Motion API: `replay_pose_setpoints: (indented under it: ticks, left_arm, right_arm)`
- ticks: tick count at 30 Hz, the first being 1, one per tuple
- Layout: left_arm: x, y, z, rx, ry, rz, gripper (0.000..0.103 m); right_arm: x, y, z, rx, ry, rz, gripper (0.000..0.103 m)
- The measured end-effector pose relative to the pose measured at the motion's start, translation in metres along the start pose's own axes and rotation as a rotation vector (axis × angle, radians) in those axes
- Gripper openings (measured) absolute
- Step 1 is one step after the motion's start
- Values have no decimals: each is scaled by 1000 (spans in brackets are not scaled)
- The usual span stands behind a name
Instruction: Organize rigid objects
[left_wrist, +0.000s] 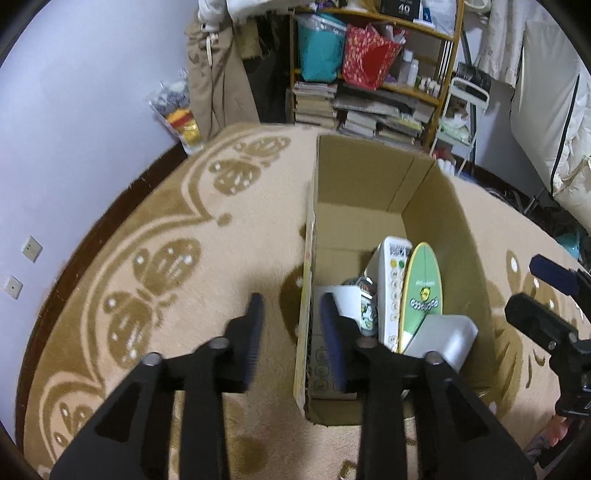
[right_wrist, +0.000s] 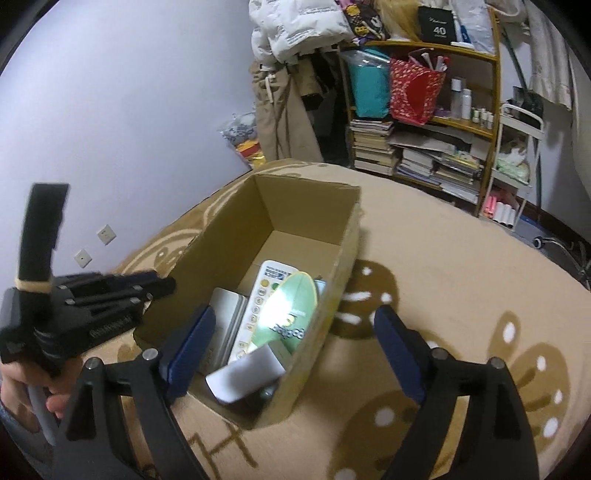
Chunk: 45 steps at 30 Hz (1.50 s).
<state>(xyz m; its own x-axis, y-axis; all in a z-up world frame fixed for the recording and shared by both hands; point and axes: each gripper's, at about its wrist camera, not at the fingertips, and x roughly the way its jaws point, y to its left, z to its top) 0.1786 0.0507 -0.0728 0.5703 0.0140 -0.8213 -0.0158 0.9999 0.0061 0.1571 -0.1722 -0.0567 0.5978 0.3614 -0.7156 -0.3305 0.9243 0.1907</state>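
Cardboard box (left_wrist: 436, 192) is set on the patterned rug (left_wrist: 110, 240), open top up so items can be dropped in. Packed upright at its near end: white remote (left_wrist: 391, 291), green oval board (left_wrist: 421, 291), grey-white block (left_wrist: 443, 338), prob. to save room. L gripper (left_wrist: 291, 339) is held partly open astride the box's left wall, nothing gripped. R gripper (right_wrist: 295, 350) is spread wide above the near end, empty; apparently just released.
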Motion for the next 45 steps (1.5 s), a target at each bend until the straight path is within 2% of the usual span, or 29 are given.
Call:
replay_pose_setpoints:
  ticks: [1,2,4,7,8,12,20,25,35,40,45]
  left_arm:
    - [-5,-1,1,4,-15,6,50]
    - [-10,-1,1,10,-32,14,56]
    - [-17,-4,2,25,-46,22,61]
    - [-23,-9,1,41,-52,32,86]
    - [-26,-10,0,46,-63,37,91]
    - [-46,-15,-2,58,-122,45,101]
    - [-78,-15,-6,40,-168,47,102]
    - [-102,-15,-16,58,-202,78,102]
    - [-164,-21,-42,70,-357,115,102]
    - [-195,-33,-54,111,-443,145,102]
    - [-219,-35,-64,103,-494,150,102]
  right_arm:
    - [-3,-1,0,1,-4,-5,100]
    - [-7,-2,-2,3,-10,-10,103]
    - [-13,-5,-4,7,-14,-18,103]
    - [-22,-8,-6,18,-18,-36,103]
    - [-25,-10,-7,21,-21,-39,103]
    - [-39,-12,-11,26,-38,-56,103]
    - [-69,-16,-19,53,-80,-91,103]
    - [-91,-15,-26,70,-122,-94,103]
    - [-142,3,-40,45,-235,-105,103]
    - [-161,10,-45,33,-283,-94,103]
    - [-178,15,-53,20,-343,-113,103]
